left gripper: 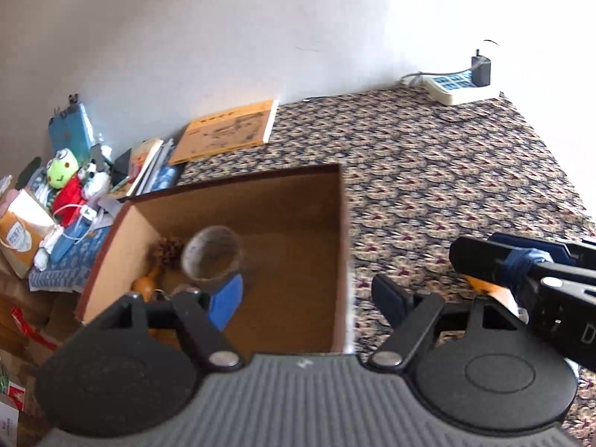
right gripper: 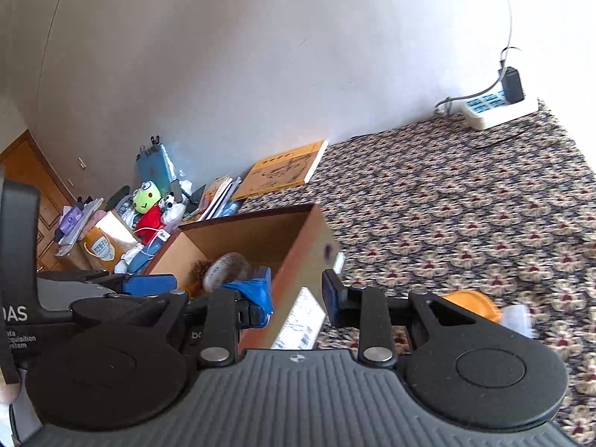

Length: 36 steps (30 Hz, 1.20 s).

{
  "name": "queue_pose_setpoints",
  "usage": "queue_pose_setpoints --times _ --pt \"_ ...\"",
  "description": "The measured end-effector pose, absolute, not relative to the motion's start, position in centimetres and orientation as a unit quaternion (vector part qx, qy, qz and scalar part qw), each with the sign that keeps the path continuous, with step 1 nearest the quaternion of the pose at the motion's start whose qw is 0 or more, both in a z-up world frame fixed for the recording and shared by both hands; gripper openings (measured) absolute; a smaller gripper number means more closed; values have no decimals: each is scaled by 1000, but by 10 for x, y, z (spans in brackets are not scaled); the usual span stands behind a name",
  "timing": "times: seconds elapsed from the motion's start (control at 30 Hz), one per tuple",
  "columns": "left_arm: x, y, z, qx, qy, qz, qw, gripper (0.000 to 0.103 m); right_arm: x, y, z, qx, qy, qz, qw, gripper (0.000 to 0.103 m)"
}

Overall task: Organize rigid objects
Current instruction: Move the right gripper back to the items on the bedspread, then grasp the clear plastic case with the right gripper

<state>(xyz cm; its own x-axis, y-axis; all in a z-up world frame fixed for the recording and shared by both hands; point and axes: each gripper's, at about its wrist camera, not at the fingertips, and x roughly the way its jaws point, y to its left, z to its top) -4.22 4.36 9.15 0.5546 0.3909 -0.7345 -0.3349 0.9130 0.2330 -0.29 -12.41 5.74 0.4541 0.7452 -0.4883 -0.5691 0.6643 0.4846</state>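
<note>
While my left gripper (left gripper: 305, 298) hangs wide open and empty over the box (left gripper: 346, 246), the clear jar (left gripper: 212, 253) sits near its left wall; it looks hard and slippery, so I'd pinch its rim.

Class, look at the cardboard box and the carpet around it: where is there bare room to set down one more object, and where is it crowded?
Inside the cardboard box, the floor to the right of the glass jar lies bare up to the right wall. The carpet between box, yellow book and power strip is open too. Crowded: the box's left corner with the jar, pine cone and gourd, and the clutter around the frog plush.
</note>
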Motion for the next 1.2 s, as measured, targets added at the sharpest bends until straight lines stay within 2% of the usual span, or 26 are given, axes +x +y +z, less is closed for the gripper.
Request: queue_pose_setpoints --times 0.6,1.2 --pt "-24 -33 69 63 455 156 875 81 0 -208 32 171 374 334 848 13" --pt "-32 -35 34 -4 507 64 860 81 9 -248 -2 205 421 278 839 13"
